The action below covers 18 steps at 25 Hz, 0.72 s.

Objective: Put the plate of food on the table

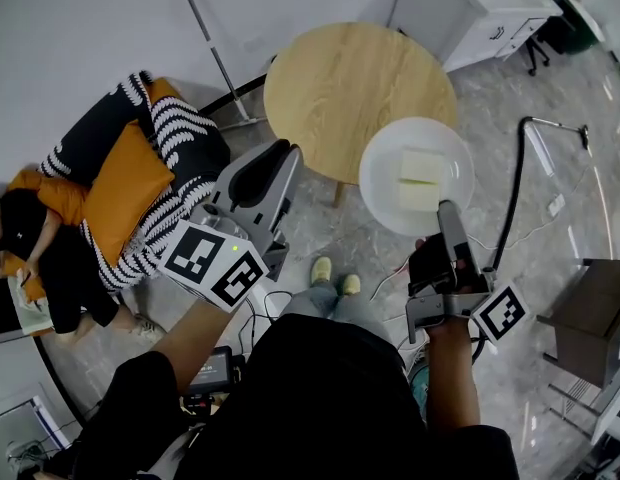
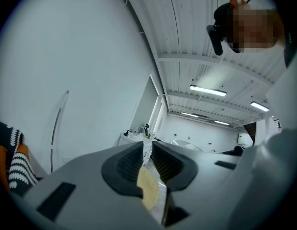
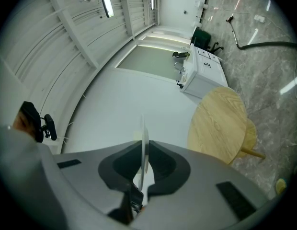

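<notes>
A white plate [image 1: 417, 176] carrying two pale blocks of food [image 1: 420, 180] hangs over the floor, just right of and nearer than the round wooden table [image 1: 340, 78]. My right gripper [image 1: 446, 210] is shut on the plate's near rim. In the right gripper view the plate [image 3: 144, 133] stands edge-on between the pads of my right gripper [image 3: 144, 152], with the table [image 3: 220, 123] to the right. My left gripper [image 1: 287, 153] points toward the table's near left edge and looks shut with nothing in it. Through the thin slit of that left gripper [image 2: 147, 150] a strip of the table [image 2: 149, 188] shows.
A person [image 1: 35, 248] sits at the left by an orange cushion [image 1: 120, 193] and a striped blanket [image 1: 185, 133]. A white cabinet [image 1: 480, 8] stands behind the table. A black floor-lamp stem [image 1: 520, 178] and a grey stand [image 1: 595, 318] are on the right.
</notes>
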Tool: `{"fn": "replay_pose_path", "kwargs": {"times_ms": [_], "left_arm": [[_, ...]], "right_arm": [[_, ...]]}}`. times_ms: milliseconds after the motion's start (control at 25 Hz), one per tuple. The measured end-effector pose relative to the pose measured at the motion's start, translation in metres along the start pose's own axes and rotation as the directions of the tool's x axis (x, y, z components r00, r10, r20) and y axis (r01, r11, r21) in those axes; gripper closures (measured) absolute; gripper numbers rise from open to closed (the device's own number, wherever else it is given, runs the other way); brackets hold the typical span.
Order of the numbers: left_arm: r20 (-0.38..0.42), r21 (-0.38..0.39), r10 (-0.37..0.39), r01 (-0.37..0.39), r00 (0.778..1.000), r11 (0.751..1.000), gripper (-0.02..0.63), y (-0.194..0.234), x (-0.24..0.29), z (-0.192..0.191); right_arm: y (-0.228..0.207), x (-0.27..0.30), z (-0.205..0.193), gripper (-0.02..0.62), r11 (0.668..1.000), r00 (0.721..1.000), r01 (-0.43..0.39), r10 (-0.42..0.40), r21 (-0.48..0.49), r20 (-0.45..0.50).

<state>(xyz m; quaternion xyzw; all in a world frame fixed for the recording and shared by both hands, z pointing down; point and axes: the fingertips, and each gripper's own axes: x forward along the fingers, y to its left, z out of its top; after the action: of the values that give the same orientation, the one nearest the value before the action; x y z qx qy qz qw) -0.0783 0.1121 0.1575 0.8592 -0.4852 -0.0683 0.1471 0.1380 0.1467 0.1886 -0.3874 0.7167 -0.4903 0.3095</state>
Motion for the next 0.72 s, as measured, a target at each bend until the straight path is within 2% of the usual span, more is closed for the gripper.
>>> {"fn": "replay_pose_path", "kwargs": {"times_ms": [240,720], "left_arm": [[-0.007,0.004,-0.014,0.014,1.0,1.0,0.54,0.0,0.006,-0.004],[0.012,0.036,0.012,-0.012,1.0,0.999,0.54,0.001,0.011,-0.023]], "right_arm": [[-0.007,0.0,0.003,0.561,1.0,1.0,0.009,-0.009,0.002,0.008],[-0.04,-0.004,0.01,0.561,1.0,1.0,-0.014,0.014,0.002,-0.003]]}}
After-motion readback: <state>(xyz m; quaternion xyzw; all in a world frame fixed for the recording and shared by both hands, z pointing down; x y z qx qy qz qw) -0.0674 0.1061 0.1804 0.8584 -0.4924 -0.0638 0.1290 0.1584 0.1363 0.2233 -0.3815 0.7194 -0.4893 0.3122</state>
